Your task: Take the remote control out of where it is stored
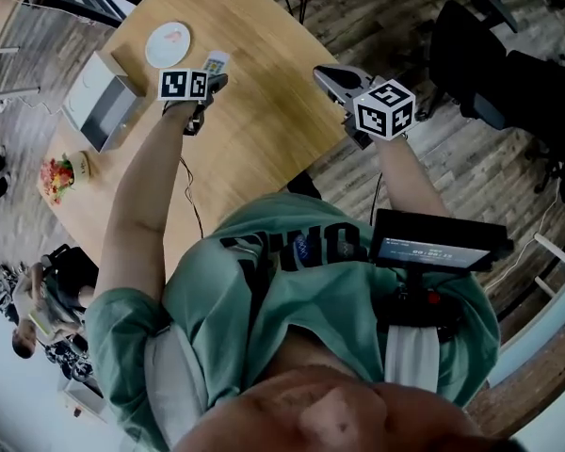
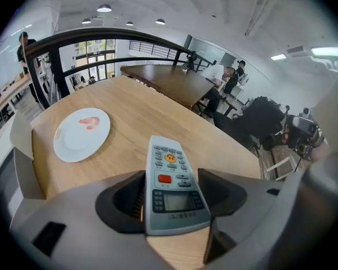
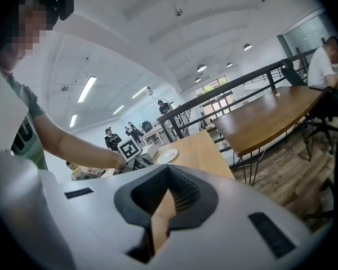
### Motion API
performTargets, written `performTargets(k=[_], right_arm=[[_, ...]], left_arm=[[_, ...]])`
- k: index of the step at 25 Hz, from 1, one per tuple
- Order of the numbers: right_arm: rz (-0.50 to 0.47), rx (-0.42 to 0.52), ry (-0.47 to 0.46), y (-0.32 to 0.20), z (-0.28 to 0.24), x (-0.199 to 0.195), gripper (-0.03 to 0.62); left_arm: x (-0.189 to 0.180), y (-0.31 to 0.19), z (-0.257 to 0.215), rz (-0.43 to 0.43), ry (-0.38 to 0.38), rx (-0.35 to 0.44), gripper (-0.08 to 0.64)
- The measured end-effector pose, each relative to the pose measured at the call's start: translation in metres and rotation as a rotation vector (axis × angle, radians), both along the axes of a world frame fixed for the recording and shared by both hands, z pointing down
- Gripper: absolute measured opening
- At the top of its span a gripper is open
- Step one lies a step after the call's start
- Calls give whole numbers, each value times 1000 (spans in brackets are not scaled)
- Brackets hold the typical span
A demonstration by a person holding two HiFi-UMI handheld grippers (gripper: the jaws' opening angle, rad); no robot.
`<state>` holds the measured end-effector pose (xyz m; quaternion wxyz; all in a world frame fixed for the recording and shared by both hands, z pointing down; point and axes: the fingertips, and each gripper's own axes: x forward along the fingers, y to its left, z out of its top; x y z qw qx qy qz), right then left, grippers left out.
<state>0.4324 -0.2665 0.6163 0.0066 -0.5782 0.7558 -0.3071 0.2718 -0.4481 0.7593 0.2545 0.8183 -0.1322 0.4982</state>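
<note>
The remote is seen clear of the open box at the far left of the tabletop, so the taking-out step is judged to be done or nearly done, and the step in hand is taken to be the carrying or setting down of the remote in the open. The remote is pinched across its width by the left hand-held gripper. Its jaws are spread about as wide as the remote's body, with a pad against each long side, and the button end points away over the bare wood, near the plate but apart from it. Whether the remote's underside touches the tabletop cannot be told. For the next move, a free patch of tabletop would have to be chosen, short of the plate. The remote would then be lowered flat before the jaws are let apart, since a smooth, narrow body held only by its sides is likely to tip or slide if it is released from a height. The right hand-held gripper is held off the near edge of the tabletop, its jaws pressed together at the tips with nothing between them. No part in the step seems to be asked of it.
</note>
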Motion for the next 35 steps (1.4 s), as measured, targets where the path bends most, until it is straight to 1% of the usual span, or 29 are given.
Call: performTargets(k=[5, 8, 10, 12, 14, 16, 17, 18, 19, 22, 25, 30, 35], right_arm=[[11, -18, -12, 10, 11, 12, 5], [24, -24, -15, 13, 14, 20, 5], [32, -26, -17, 16, 15, 25, 5], [36, -28, -18, 19, 17, 27, 5], [38, -30, -21, 22, 19, 29, 5], [43, -31, -24, 25, 21, 31, 5], [46, -30, -25, 25, 22, 32, 5], [47, -29, -25, 26, 21, 31, 5], [46, -26, -25, 25, 21, 29, 5], [31, -16, -28, 17, 17, 24, 5], [12, -6, -32, 10, 10, 23, 5], [-35, 23, -28, -2, -7, 17, 5], [-82, 46, -31, -15, -19, 6, 5]], left_arm=[[26, 7, 19, 17, -19, -10, 296], [36, 7, 30, 26, -37, -6, 296], [36, 5, 40, 25, -61, 11, 296], [31, 3, 52, 17, -101, 26, 298], [28, 4, 59, 35, -138, 48, 298], [30, 8, 60, 66, -146, 57, 303], [32, 10, 59, 72, -140, 57, 328], [33, 10, 56, 67, -128, 57, 357], [33, 9, 54, 53, -114, 60, 360], [30, 4, 42, 2, -68, 63, 360], [27, 8, 26, -29, -21, 42, 360], [2, 7, -6, -129, 61, 21, 360], [-31, 17, -42, -258, 237, 10, 359]])
